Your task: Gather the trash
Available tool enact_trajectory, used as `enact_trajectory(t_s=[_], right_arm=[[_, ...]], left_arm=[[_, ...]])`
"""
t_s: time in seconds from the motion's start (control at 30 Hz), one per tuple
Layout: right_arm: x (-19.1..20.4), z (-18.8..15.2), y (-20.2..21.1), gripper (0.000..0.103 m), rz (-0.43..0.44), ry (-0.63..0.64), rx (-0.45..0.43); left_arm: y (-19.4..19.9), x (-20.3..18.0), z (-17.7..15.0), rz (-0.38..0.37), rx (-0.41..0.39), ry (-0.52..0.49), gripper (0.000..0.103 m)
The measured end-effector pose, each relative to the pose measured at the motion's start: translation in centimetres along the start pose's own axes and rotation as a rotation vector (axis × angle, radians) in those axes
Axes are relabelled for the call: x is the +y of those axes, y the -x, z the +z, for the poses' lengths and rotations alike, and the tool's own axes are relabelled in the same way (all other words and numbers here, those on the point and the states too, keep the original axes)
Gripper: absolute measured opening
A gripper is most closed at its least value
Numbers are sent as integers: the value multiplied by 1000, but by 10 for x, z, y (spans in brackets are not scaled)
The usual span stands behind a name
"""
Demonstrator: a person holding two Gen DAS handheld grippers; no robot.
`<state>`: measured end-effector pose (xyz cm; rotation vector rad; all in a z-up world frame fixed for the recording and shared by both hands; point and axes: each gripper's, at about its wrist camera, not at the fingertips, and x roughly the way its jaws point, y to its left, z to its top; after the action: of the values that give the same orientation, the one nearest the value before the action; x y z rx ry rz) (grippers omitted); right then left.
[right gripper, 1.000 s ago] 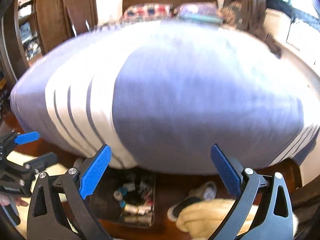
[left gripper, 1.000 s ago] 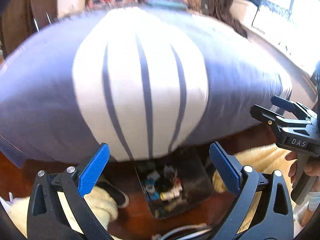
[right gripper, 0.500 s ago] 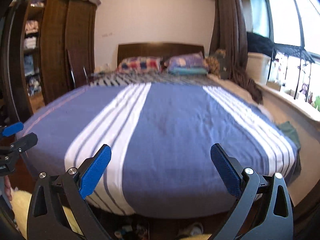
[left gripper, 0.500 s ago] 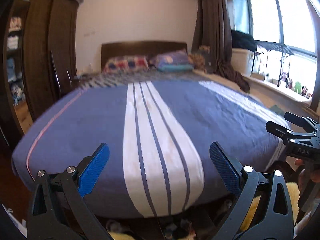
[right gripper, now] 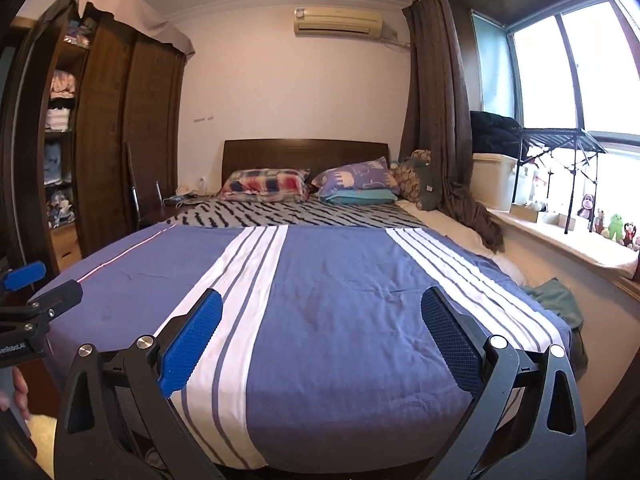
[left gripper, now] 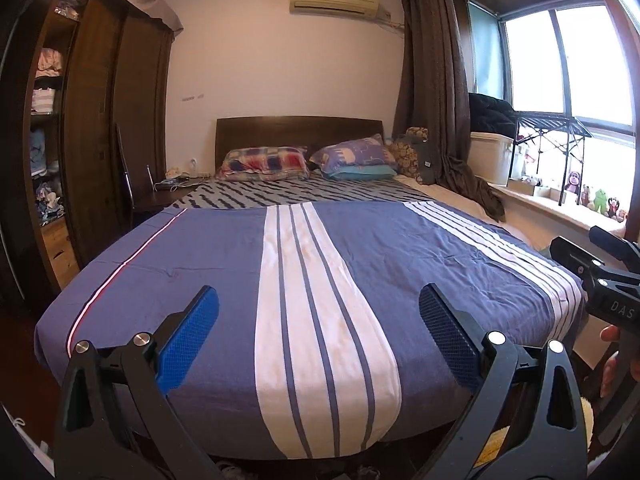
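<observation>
A wide bed [left gripper: 224, 272] fills both wrist views, covered by a blue blanket [right gripper: 340, 320] with white stripe bands, and beyond it lies a black-and-white striped sheet [left gripper: 304, 192]. Against the dark wooden headboard [left gripper: 298, 132] rest a checked pillow [left gripper: 264, 162] and a purple pillow [left gripper: 354, 156] that lies on a teal one. A tall dark wardrobe [left gripper: 96, 140] stands to the left of the bed, its open shelves holding folded clothes. On the right a brown curtain [left gripper: 434, 92] hangs beside a bright window [left gripper: 576, 60], and small plush toys [right gripper: 612, 224] line the sill. An air conditioner [left gripper: 334, 0] is mounted high on the back wall. A green cloth [right gripper: 556, 300] lies off the bed's right edge. The left hand-held gripper [left gripper: 319, 330] is held above the foot of the bed with its blue-padded fingers spread wide and nothing between them. The right hand-held gripper [right gripper: 322, 334] is likewise spread wide and empty, and appears at the right edge of the left view with fingertips of a hand [left gripper: 616, 356] on its handle. No trash can be made out on the bed; I cannot tell where it is.
</observation>
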<state>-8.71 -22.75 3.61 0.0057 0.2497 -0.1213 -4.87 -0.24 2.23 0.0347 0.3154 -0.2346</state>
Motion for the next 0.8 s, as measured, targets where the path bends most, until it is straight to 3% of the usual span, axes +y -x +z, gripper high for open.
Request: enact_trajectory(t_s=[0.8], right_arm=[[5, -7, 1, 100, 3, -24, 9]], left_arm=[[8, 9, 0, 3, -18, 27, 95]])
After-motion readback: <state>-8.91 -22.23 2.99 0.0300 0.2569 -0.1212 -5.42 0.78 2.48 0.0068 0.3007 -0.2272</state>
